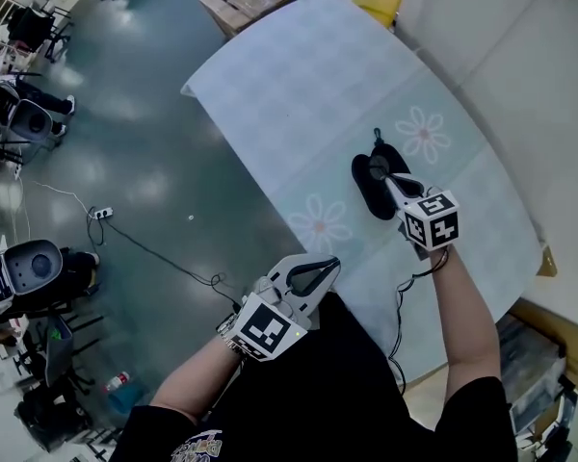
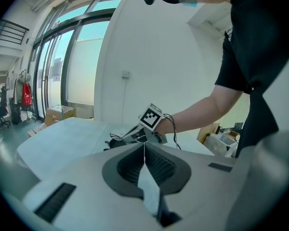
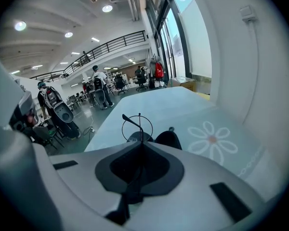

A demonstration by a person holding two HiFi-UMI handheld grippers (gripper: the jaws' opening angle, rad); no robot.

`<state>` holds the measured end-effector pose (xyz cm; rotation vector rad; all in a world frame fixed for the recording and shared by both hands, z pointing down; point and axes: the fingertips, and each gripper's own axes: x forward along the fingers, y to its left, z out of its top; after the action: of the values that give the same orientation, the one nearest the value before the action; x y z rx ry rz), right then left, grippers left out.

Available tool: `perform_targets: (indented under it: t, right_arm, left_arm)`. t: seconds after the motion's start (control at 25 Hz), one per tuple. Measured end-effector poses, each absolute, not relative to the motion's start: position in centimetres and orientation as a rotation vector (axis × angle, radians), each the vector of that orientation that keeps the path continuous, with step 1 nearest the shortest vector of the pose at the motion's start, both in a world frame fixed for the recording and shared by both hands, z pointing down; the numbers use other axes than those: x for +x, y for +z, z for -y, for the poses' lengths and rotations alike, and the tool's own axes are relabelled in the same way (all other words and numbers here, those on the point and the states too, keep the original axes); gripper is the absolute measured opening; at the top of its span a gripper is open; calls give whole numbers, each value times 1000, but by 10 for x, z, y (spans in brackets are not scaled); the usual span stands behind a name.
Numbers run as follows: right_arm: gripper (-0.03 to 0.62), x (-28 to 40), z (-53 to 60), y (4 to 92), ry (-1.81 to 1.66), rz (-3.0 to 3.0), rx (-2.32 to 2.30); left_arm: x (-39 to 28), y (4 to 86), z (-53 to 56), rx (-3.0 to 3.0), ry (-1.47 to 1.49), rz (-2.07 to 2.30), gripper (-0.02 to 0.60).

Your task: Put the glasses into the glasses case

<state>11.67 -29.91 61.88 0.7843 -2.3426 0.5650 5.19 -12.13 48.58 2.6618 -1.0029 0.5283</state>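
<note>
the right gripper (image 3: 140,144) has its jaws pressed together on the thin frame of the glasses (image 3: 137,127). this way the round lens stands just ahead of its tips, ready to be lowered. the black case (image 1: 370,198) lies on the table (image 1: 299,75) just in front of and below this gripper. it seems the glasses are not yet inside. the left gripper (image 1: 317,269) is closed on nothing and hangs well behind, probably because one gripper is enough here. counted: one pair of glasses, one case, two grippers.
</note>
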Motion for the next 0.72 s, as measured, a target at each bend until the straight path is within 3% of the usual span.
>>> perform_targets:
  t: [0.72]
  right_arm:
    - [26,110,297,684,644,2055,712]
  left_arm:
    - [37,496,123,2613,509,1043,29]
